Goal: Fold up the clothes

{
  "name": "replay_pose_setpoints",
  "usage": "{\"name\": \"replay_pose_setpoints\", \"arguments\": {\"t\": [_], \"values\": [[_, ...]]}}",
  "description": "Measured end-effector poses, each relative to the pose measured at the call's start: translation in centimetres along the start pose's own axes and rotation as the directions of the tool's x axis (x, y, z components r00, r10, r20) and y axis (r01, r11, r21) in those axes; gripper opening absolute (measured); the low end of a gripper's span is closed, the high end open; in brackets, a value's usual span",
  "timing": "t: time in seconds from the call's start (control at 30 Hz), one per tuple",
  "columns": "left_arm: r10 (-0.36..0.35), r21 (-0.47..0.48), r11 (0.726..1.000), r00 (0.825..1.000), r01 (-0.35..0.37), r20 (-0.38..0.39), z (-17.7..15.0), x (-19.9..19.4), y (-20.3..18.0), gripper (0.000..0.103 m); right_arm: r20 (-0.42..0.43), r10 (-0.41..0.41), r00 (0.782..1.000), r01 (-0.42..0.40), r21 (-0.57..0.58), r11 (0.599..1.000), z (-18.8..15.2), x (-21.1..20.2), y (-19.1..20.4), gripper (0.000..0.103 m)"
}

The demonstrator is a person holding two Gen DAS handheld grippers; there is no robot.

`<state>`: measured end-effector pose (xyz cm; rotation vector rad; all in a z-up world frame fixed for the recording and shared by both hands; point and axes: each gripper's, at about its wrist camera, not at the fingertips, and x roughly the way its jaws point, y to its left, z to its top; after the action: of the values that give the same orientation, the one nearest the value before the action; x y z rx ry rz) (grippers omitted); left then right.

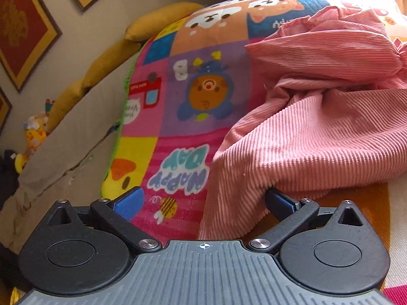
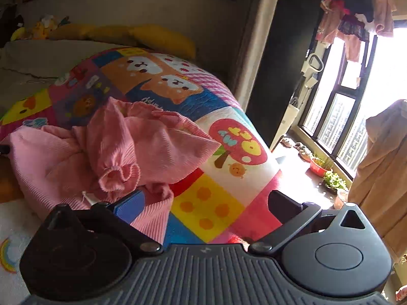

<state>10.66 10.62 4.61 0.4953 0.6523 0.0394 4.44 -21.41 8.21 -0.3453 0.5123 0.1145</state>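
Note:
A crumpled pink ribbed garment (image 1: 305,139) lies on a colourful cartoon quilt (image 1: 178,89) spread over a bed. In the left wrist view my left gripper (image 1: 203,203) is open; the garment's lower edge hangs between its fingers and drapes over the right finger (image 1: 279,202). In the right wrist view the same pink garment (image 2: 114,152) sits left of centre, with a gathered cuff (image 2: 119,175) on top. My right gripper (image 2: 207,206) is open over the quilt (image 2: 229,117); its left blue pad (image 2: 129,206) touches the garment's near hem, while nothing lies against its right finger.
Yellow pillows (image 2: 157,38) and plush toys (image 1: 33,137) lie along the wall, under framed pictures (image 1: 23,28). Right of the bed is a bright window (image 2: 338,106) with hanging laundry (image 2: 356,20), potted plants (image 2: 323,165) on the sill, and a beige cloth (image 2: 381,165).

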Motion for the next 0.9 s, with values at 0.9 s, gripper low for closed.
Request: {"name": "replay_pose_setpoints", "arguments": {"t": [0.9], "values": [[0.138,-0.037,0.989,0.990,-0.140,-0.036,-0.2,4.2,1.9,0.103,-0.043,-0.244,0.969,0.222,-0.286,0.932,-3.4,5.7,5.4,0.103]]}}
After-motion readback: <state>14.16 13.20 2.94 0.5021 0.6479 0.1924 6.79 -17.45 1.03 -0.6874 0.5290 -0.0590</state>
